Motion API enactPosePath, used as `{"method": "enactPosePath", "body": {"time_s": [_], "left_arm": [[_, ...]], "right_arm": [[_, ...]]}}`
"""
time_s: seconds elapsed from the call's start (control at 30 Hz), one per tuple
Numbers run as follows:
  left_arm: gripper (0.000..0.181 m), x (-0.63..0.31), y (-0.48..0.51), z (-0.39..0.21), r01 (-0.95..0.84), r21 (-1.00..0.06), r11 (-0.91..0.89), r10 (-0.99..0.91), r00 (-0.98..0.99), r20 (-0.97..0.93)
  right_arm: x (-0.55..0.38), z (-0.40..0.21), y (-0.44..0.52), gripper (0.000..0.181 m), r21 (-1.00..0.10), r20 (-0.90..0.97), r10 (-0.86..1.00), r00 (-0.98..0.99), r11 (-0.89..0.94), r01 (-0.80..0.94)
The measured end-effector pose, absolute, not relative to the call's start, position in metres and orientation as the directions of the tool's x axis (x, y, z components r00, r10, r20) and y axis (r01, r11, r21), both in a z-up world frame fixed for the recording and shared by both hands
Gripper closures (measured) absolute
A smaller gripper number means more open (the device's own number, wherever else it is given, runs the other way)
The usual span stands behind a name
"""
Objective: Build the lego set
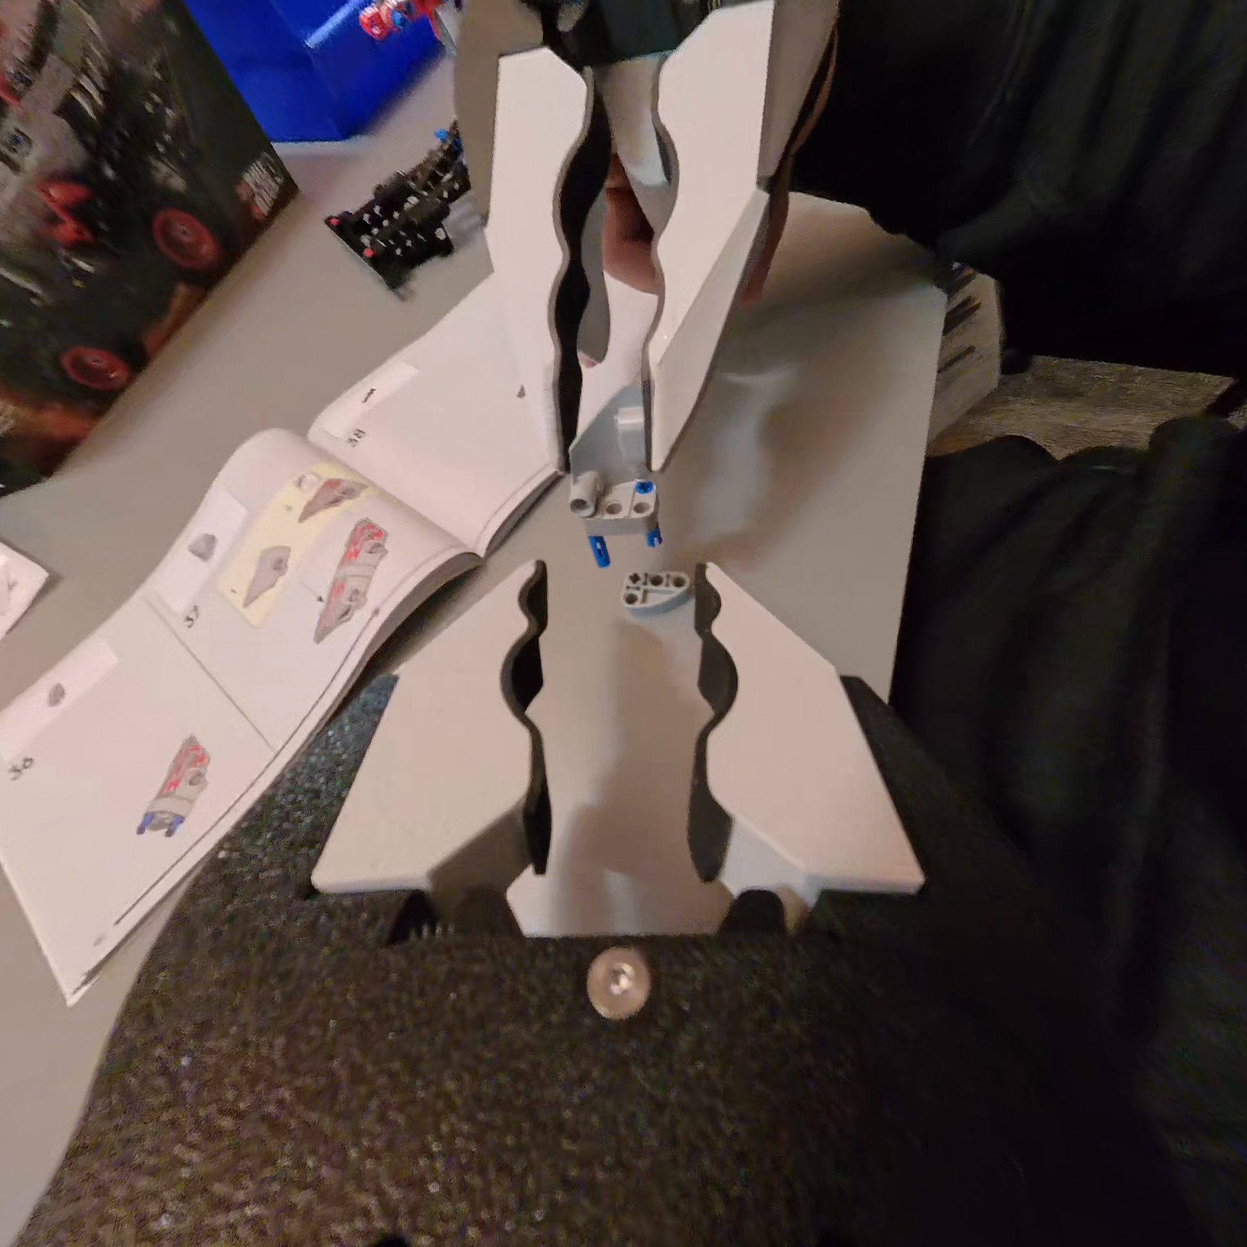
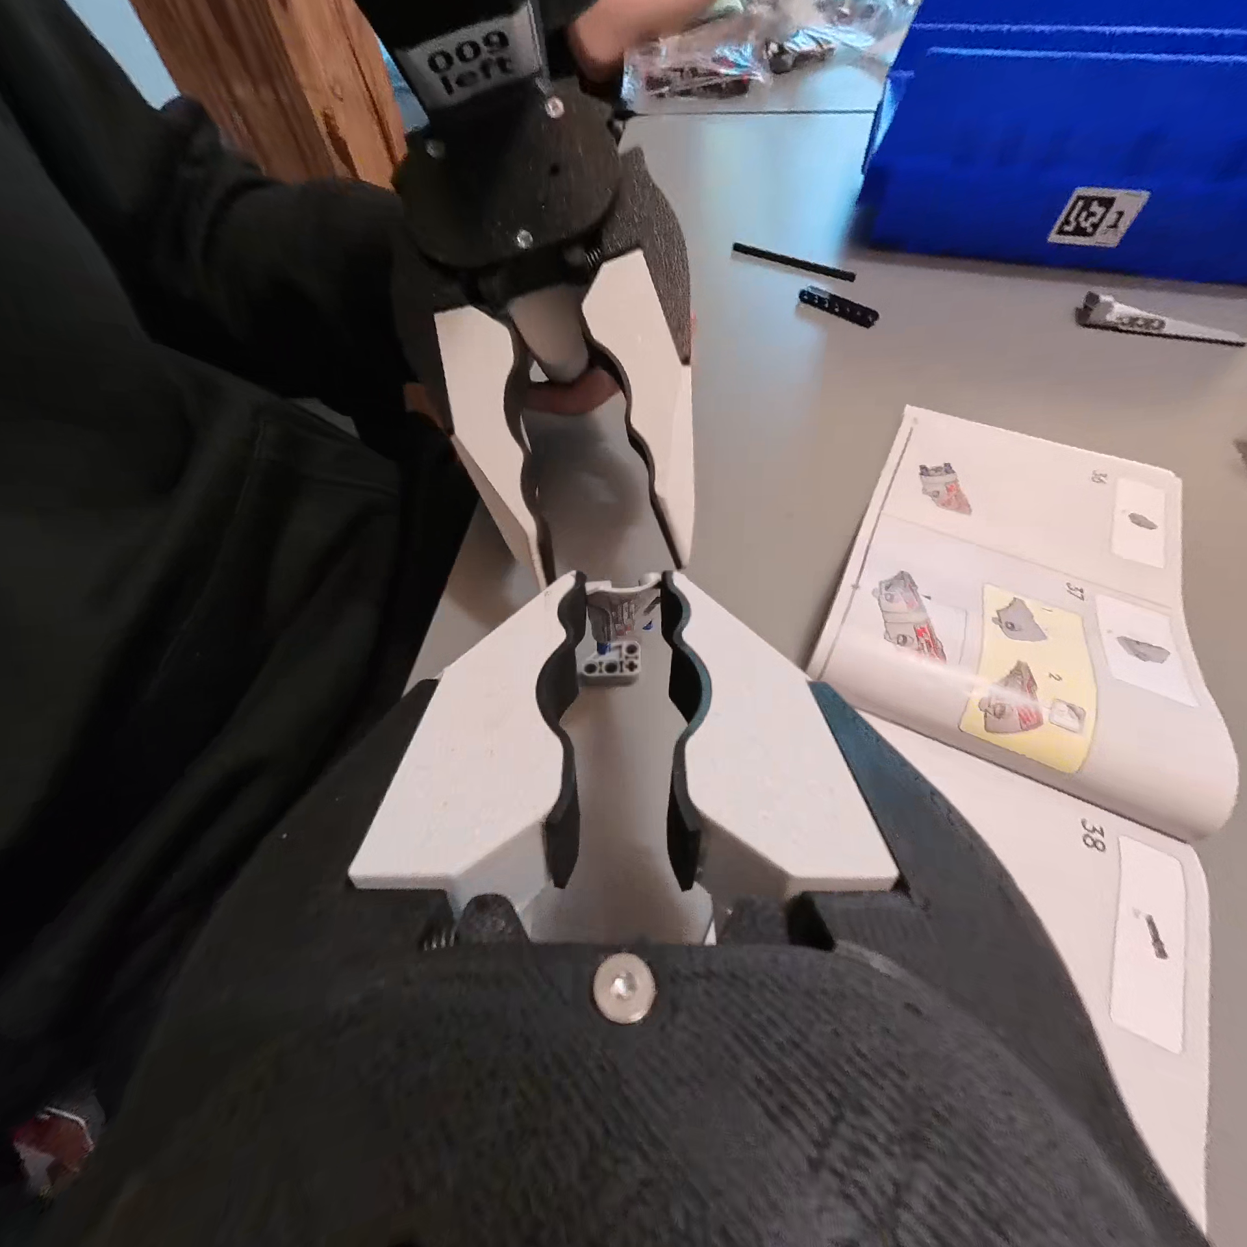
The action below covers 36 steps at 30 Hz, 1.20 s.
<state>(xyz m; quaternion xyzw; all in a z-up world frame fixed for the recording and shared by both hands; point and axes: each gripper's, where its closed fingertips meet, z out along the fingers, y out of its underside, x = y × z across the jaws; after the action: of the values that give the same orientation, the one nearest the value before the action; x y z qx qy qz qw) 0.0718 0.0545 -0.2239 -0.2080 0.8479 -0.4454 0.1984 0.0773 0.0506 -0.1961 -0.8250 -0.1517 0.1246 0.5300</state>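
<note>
Two grippers meet tip to tip above a pale grey table [image 1: 843, 472], and the build looks only partly done. Largest in view are a dark printed set box [image 1: 101, 236] and a blue bin [image 2: 1079, 135] at the table's far side, then the open instruction booklet [image 1: 283, 607], showing a grey wedge-shaped body with red markings. Beyond it lies a black studded assembly [image 1: 405, 223], apparently finished and set aside, with a long black axle [image 2: 793, 261], a short black beam [image 2: 837, 307] and a grey wedge panel [image 2: 1147, 320] loose nearby (pieces presumably waiting for later steps). The right gripper [image 1: 607, 465] is clamped on a grey sub-assembly [image 1: 614, 486], held just off the table with its blue pins [image 1: 597, 550] pointing down. The left gripper [image 1: 621, 573] hangs with its jaws apart, holding nothing. Between its fingertips a small grey connector piece [image 1: 651, 588] lies flat on the table, just under the blue pins. Judging by this, the connector is not yet pushed onto the pins, and the many booklet pages suggest much remains.
</note>
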Motion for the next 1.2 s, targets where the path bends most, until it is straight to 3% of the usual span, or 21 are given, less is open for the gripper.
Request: {"method": "enactPosePath", "body": {"time_s": [0.33,1.2], "left_arm": [[0.141,0.064,0.052,-0.244,-0.223,-0.793,0.567,-0.503,-0.856,-0.118],[0.147,0.069,0.05,-0.247,-0.281,-0.791,0.543,-0.527,-0.848,-0.06]], "right_arm": [[0.069,-0.204,0.047,0.162,-0.911,-0.026,0.466,0.885,-0.376,0.171],[0.071,-0.216,0.052,0.162,-0.883,-0.062,0.441,0.895,-0.443,0.157]]}}
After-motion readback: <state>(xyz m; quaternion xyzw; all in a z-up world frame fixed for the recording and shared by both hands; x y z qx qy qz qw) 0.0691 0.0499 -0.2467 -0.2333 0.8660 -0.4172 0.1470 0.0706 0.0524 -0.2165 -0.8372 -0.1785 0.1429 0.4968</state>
